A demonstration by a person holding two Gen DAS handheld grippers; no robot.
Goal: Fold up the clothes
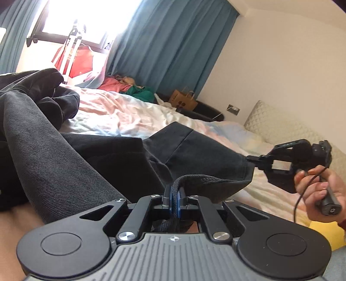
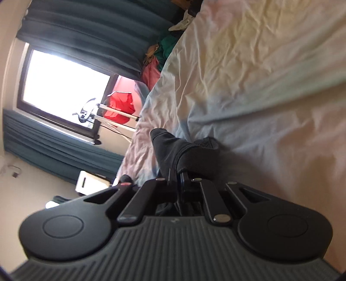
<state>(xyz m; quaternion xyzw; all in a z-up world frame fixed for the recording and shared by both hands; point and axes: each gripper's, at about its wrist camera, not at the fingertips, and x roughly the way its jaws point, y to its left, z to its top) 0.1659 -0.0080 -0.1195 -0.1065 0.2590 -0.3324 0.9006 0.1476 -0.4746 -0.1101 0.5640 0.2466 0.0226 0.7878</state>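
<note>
1. Across the bed (image 1: 121, 112), a dark grey garment (image 1: 71, 155) is stretched in the air between the two grippers, above a pale, wrinkled pink-and-blue sheet.
2. At the near edge of the left wrist view, the left gripper (image 1: 173, 195) has its jaws pressed narrow on a thick hemmed edge of the garment, with the cloth bunched between the blue pads.
3. From that grip the fabric spreads left and far, where a heavier bulk of it lies heaped on the bed's left side.
4. To the right in the same view, the right gripper (image 1: 252, 160) pinches a corner of the garment, its jaws closed on the cloth, and the fabric runs taut from that corner back toward the left gripper.
5. A hand (image 1: 320, 188) holds the right gripper's handle at the right edge, with a thin black cable looping down beside it.
6. The right wrist view is rolled sideways: the right gripper (image 2: 178, 175) shows its jaws narrow on a fold of the dark cloth, which sticks up just beyond them against the sheet.
7. Far behind the bed hang teal curtains (image 1: 173, 47) beside a bright window (image 1: 82, 19).
8. A red item (image 1: 80, 62) hangs on a white stand near the window.
9. A pile of pink and green clothes (image 1: 129, 87) lies at the bed's far edge.
10. A brown paper bag (image 1: 182, 100) stands just to the right of that pile, near the white wall.
</note>
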